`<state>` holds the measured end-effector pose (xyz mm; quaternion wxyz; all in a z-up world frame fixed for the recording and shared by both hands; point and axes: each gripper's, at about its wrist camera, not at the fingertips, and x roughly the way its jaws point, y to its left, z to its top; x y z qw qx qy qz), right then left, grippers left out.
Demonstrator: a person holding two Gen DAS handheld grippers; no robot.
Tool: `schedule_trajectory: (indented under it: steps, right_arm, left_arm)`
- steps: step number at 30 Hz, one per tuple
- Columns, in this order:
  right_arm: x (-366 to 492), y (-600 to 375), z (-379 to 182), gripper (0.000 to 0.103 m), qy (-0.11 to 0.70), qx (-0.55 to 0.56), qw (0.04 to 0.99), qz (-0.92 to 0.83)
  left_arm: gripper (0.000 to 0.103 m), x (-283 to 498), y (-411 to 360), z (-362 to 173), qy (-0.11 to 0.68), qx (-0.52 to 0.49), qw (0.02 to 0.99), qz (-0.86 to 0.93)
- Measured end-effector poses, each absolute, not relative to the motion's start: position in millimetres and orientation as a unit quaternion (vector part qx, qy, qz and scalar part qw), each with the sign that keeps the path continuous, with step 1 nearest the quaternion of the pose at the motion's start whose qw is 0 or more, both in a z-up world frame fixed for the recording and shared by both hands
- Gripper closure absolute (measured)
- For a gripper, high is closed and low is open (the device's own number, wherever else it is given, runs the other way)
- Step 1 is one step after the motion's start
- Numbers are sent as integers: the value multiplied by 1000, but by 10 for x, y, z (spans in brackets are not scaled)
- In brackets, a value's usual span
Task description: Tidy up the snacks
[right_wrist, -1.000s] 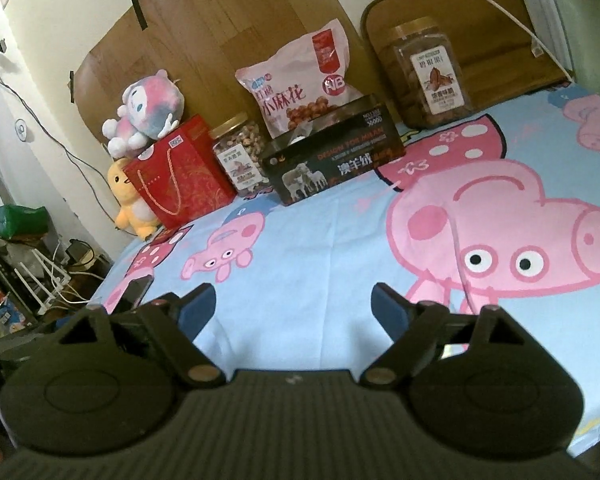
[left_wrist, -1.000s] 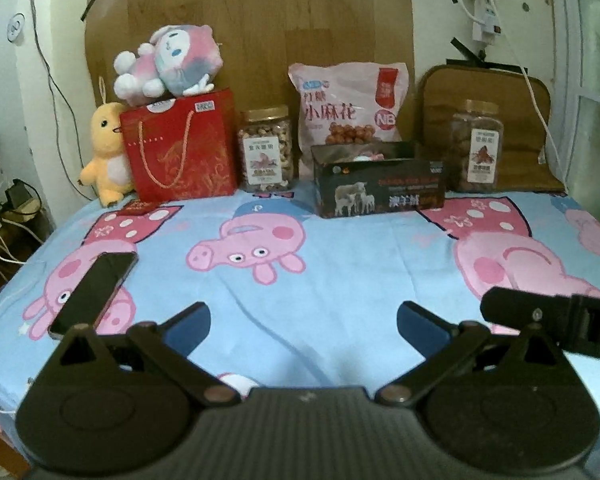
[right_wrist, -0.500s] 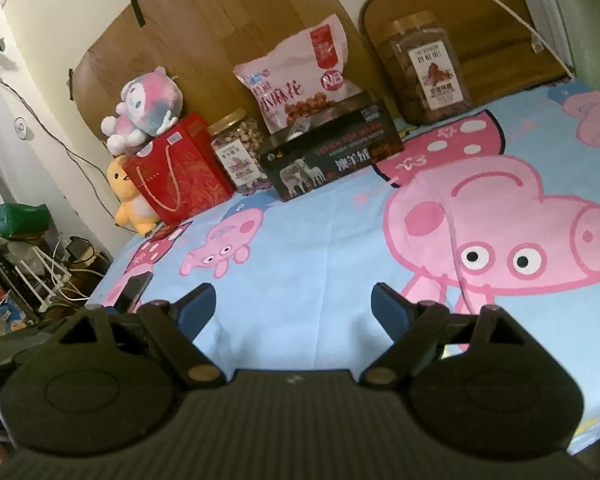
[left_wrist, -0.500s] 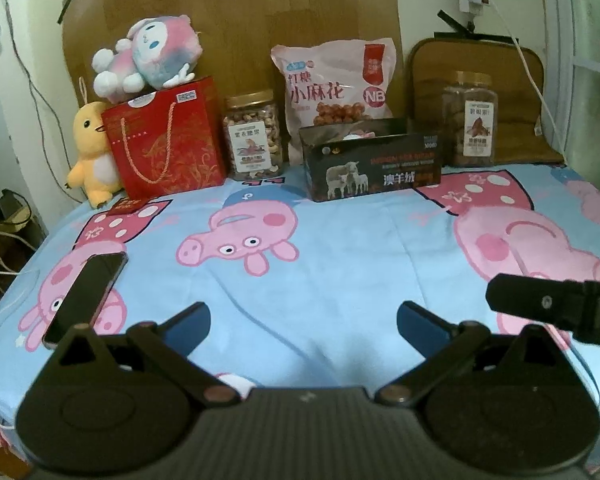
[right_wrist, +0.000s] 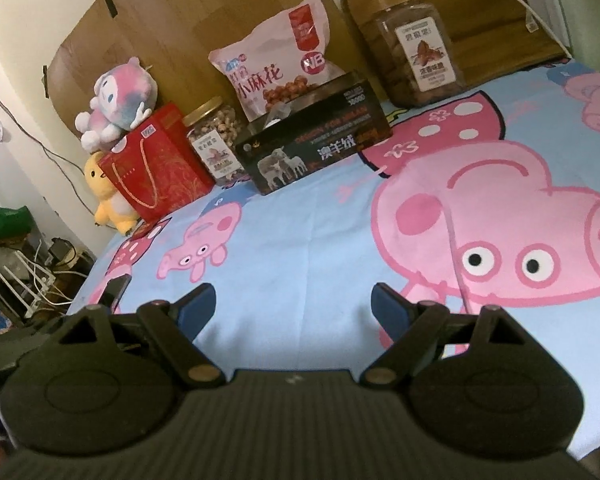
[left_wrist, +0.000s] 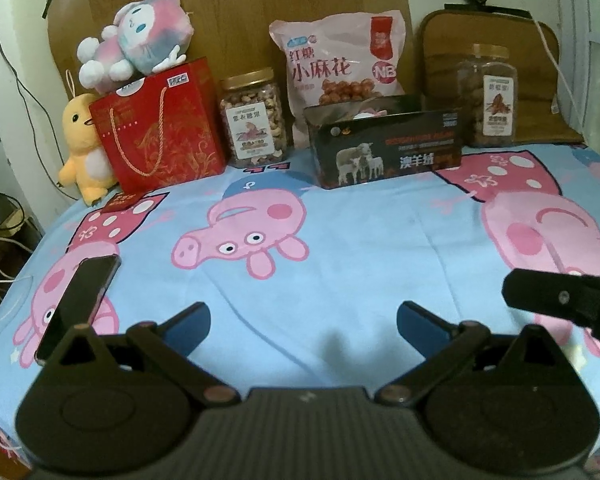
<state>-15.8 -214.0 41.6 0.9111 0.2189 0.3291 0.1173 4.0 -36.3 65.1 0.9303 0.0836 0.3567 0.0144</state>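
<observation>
At the back of the cartoon-pig cloth stand a red gift bag (left_wrist: 160, 128), a jar of nuts (left_wrist: 254, 120), a pink snack bag (left_wrist: 340, 68), a black open box with sheep on it (left_wrist: 388, 148) and a second jar (left_wrist: 490, 96). The same row shows in the right wrist view: gift bag (right_wrist: 156, 168), nut jar (right_wrist: 216, 144), snack bag (right_wrist: 276, 60), black box (right_wrist: 316, 148), second jar (right_wrist: 416, 48). My left gripper (left_wrist: 303, 322) is open and empty over the near part of the cloth. My right gripper (right_wrist: 293, 306) is open and empty, also near the front.
A dark phone (left_wrist: 80, 308) lies on the cloth at the left. A pink plush (left_wrist: 140, 40) sits on the gift bag, a yellow plush (left_wrist: 82, 148) beside it. A small red packet (left_wrist: 124, 200) lies before the bag. Part of the right gripper (left_wrist: 564, 300) shows at the right.
Both grippers have moved a little forward toward the row of snacks, which looks slightly larger. Both stay open and empty.
</observation>
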Motion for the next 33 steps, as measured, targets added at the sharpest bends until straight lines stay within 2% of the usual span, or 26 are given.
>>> schedule_trajectory:
  steps: [33]
  right_arm:
    - [-22, -2156, 301, 16, 343, 229, 904, 110]
  left_arm:
    - [0, 176, -338, 638, 340, 97, 935, 34]
